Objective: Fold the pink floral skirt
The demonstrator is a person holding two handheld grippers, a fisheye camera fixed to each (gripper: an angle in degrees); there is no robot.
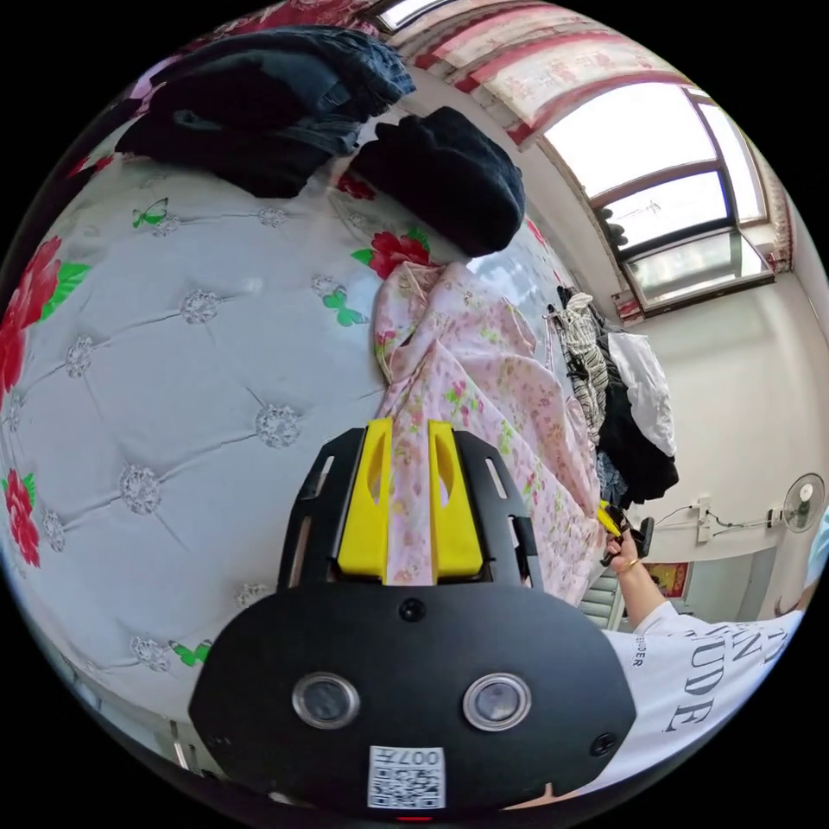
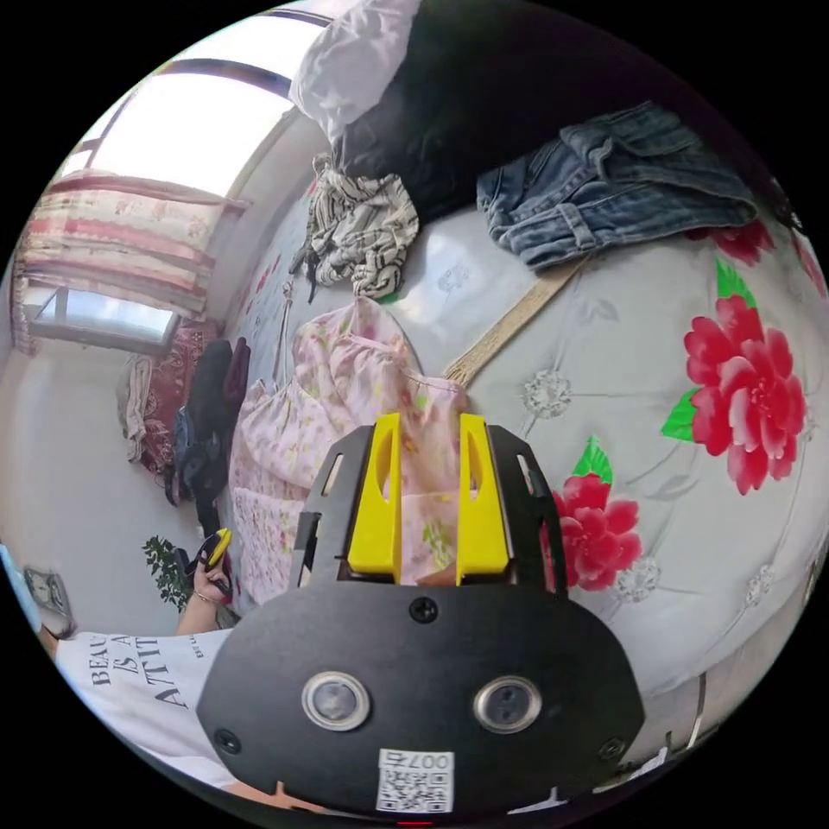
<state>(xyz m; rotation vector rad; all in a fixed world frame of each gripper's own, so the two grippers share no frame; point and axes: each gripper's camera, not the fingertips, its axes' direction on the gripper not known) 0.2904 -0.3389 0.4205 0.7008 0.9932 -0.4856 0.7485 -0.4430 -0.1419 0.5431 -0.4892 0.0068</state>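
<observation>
The pink floral skirt (image 1: 484, 380) lies stretched along the quilted bed cover (image 1: 173, 363). My left gripper (image 1: 410, 427) is shut on one end of it, with pink cloth running up between the yellow jaws. At the skirt's far end, a hand holds the other gripper (image 1: 615, 524). In the right gripper view the skirt (image 2: 337, 389) spreads away to the left, and my right gripper (image 2: 429, 423) is shut on its near edge. The left gripper (image 2: 216, 548) appears small there, in a hand, at the skirt's far end.
Dark clothes (image 1: 259, 104) and a black garment (image 1: 449, 173) are heaped at one end of the bed. Jeans (image 2: 604, 181), a striped garment (image 2: 363, 224) and a beige strip (image 2: 509, 328) lie at the other end. A fan (image 1: 803, 501) stands by the wall.
</observation>
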